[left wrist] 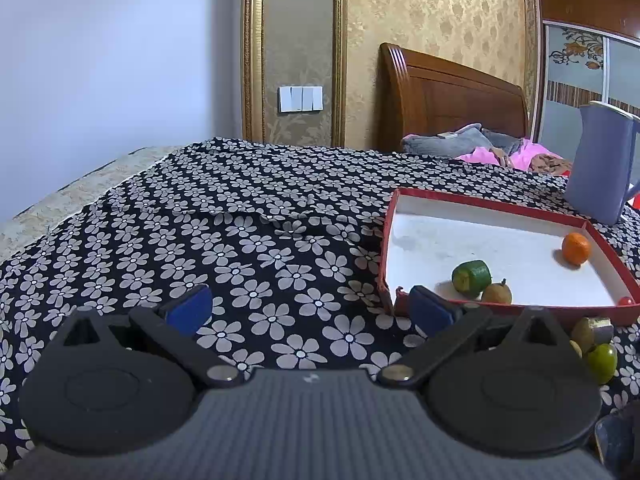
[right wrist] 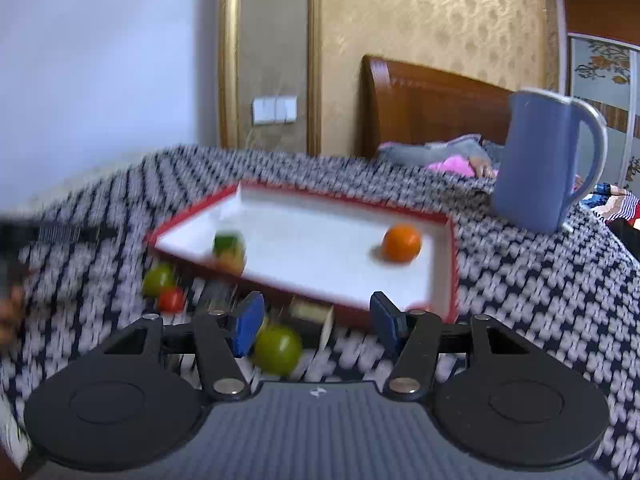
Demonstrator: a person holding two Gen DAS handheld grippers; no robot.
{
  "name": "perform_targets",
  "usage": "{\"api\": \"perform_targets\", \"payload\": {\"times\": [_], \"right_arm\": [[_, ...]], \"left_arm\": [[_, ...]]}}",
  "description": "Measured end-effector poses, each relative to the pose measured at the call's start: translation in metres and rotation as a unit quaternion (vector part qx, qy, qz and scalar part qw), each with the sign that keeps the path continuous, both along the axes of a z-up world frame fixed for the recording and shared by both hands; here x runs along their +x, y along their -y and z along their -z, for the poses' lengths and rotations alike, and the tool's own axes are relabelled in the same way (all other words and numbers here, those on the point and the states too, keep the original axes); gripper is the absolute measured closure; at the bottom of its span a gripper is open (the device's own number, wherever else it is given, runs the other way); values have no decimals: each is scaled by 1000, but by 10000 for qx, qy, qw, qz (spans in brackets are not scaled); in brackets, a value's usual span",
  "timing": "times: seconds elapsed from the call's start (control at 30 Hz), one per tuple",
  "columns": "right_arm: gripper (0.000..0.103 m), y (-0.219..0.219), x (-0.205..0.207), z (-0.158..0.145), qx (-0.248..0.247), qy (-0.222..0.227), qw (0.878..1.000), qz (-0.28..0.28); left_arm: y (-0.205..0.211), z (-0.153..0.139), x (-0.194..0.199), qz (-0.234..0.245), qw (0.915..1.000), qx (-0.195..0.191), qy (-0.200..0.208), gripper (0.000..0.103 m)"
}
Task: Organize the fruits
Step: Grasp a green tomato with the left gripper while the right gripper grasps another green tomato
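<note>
A red-rimmed white tray (left wrist: pixel 496 205) lies on the flowered cloth. In it are an orange (left wrist: pixel 576 249), a green cucumber piece (left wrist: pixel 471 277), a small brown pear-like fruit (left wrist: pixel 496 293) and a red berry (left wrist: pixel 625 301). My left gripper (left wrist: pixel 310 312) is open and empty, left of the tray's near corner. In the blurred right wrist view the tray (right wrist: pixel 451 264) holds the orange (right wrist: pixel 401 243). My right gripper (right wrist: pixel 316 322) is open in front of the tray; a green round fruit (right wrist: pixel 278 349) lies by its left finger. Another green fruit (right wrist: pixel 158 280) and a red tomato (right wrist: pixel 172 299) lie left.
A blue jug (left wrist: pixel 600 160) stands behind the tray, also in the right wrist view (right wrist: pixel 540 164). Loose fruit pieces (left wrist: pixel 592 330) and a green fruit (left wrist: pixel 602 362) lie outside the tray's front. A wooden headboard (left wrist: pixel 448 96) and bedding are behind.
</note>
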State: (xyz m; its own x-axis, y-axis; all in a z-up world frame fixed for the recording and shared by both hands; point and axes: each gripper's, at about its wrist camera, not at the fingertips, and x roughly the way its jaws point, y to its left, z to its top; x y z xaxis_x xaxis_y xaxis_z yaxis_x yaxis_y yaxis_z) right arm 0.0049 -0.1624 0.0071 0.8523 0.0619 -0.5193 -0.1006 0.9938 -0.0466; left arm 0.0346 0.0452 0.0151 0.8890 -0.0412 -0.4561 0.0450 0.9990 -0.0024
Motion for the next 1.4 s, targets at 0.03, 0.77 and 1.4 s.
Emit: {"api": "perform_targets", "payload": {"times": [0.03,0.77,1.4], "right_arm": [[45,-2,1,5,15,-98,9999,-46],[73,-5,23,22,320,-643,9970,-286],[73,29,-22,12,956,-160,9952,-113]], "left_arm": [[0,0,0,0,10000,-2,4,0],[-1,1,-1,374,9990,-101,-205,0],[67,23,38,618,9888,-152,-1348,43]]}}
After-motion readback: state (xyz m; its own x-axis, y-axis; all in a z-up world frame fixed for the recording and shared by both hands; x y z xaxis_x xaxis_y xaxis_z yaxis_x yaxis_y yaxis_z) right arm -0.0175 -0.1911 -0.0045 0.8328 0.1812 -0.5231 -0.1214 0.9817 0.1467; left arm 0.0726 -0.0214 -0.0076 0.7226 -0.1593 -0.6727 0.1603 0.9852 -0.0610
